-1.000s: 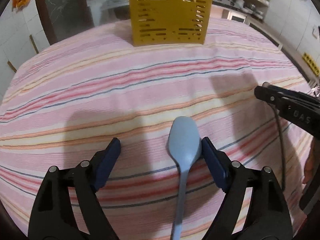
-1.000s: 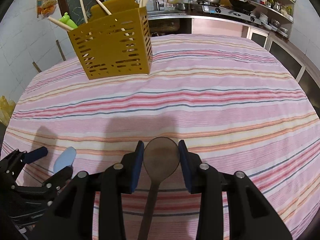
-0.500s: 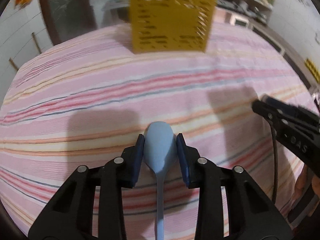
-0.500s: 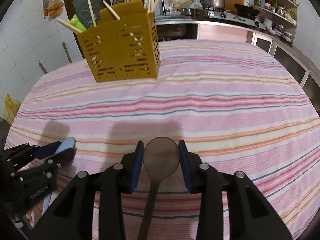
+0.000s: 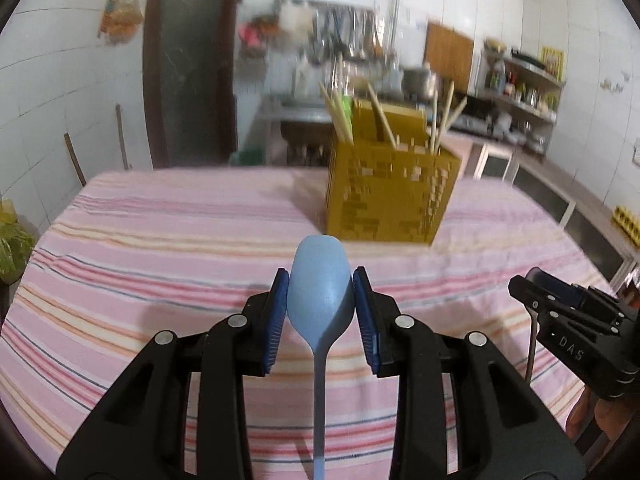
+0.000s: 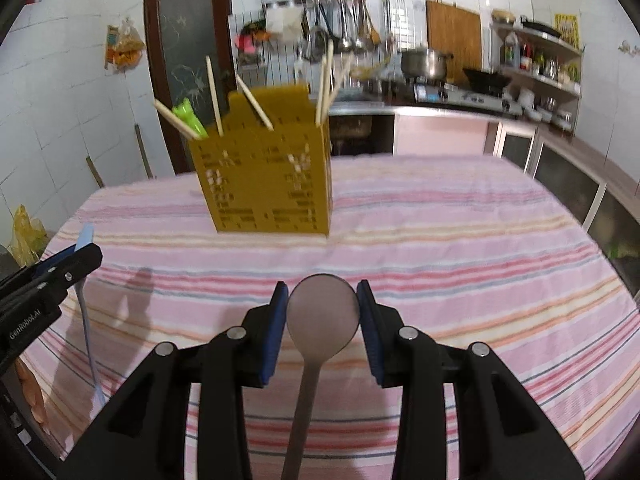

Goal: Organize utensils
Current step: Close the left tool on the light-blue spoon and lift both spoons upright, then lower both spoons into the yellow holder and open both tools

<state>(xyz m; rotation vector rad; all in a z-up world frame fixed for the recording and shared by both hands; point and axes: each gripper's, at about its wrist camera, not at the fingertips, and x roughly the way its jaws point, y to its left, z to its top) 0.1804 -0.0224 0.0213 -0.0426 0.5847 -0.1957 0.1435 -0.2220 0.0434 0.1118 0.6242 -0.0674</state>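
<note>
My left gripper (image 5: 320,300) is shut on the bowl of a light blue spoon (image 5: 320,284) and holds it above the striped tablecloth (image 5: 160,240). My right gripper (image 6: 322,312) is shut on the bowl of a dark brown spoon (image 6: 322,312), also lifted off the cloth. A yellow perforated utensil holder (image 5: 388,196) with several chopsticks in it stands on the table beyond both grippers; it also shows in the right wrist view (image 6: 264,176), with a green utensil (image 6: 188,118) in it. The left gripper with the blue spoon shows at the left of the right wrist view (image 6: 52,276).
The right gripper shows at the right of the left wrist view (image 5: 576,320). A kitchen counter with a pot (image 6: 424,62) and shelves (image 6: 536,60) lies behind the table. A dark door (image 6: 184,64) stands at the back left.
The left gripper closed on the blue spoon and lifted it off the cloth. Both grippers rose and tilted up, so the holder now sits lower in view.
</note>
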